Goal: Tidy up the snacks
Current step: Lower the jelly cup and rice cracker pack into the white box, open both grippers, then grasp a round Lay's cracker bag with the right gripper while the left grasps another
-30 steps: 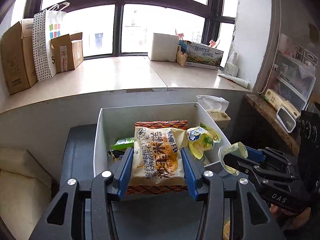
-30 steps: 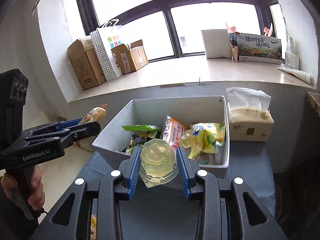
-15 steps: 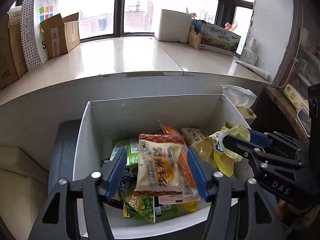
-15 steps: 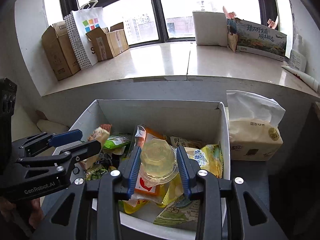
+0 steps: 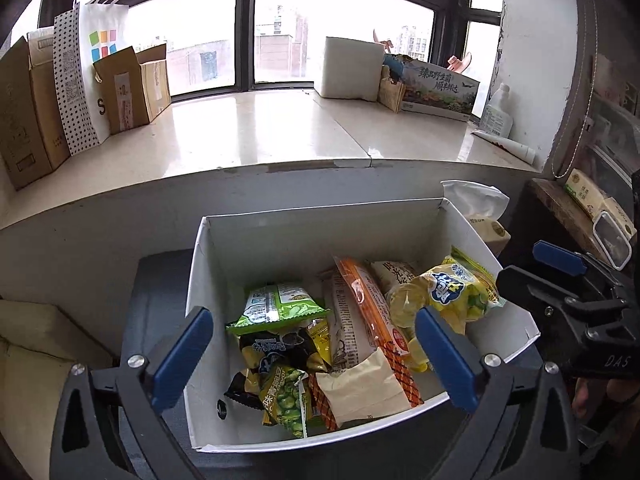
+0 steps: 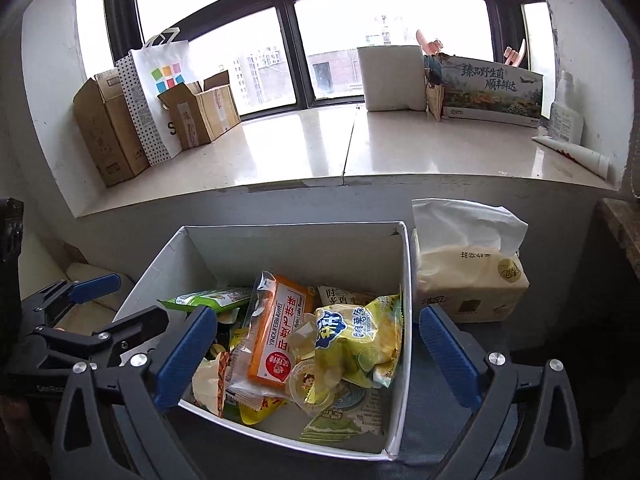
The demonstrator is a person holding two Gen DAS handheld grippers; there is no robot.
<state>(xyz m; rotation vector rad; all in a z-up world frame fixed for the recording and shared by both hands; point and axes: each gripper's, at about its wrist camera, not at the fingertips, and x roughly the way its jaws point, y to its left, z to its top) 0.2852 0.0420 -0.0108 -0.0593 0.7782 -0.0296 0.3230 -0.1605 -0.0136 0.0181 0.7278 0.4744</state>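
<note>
Hovering over the white box (image 5: 280, 240), my left hand-held gripper (image 5: 316, 354) and right hand-held gripper (image 6: 320, 360) have just been opening and stand spread, nothing between them. Beige packet (image 5: 360, 390) lies at the box's near edge; jelly cup (image 6: 306, 384) rests among the snacks.

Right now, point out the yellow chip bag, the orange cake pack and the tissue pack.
yellow chip bag (image 6: 356, 344), right wrist view, front panel
orange cake pack (image 6: 280, 336), right wrist view, label face
tissue pack (image 6: 468, 280), right wrist view, front side

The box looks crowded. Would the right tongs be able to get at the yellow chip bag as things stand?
Probably yes: the yellow chip bag lies on top of the pile in the white box, uncovered, and the right tongs stand open above it.
</note>
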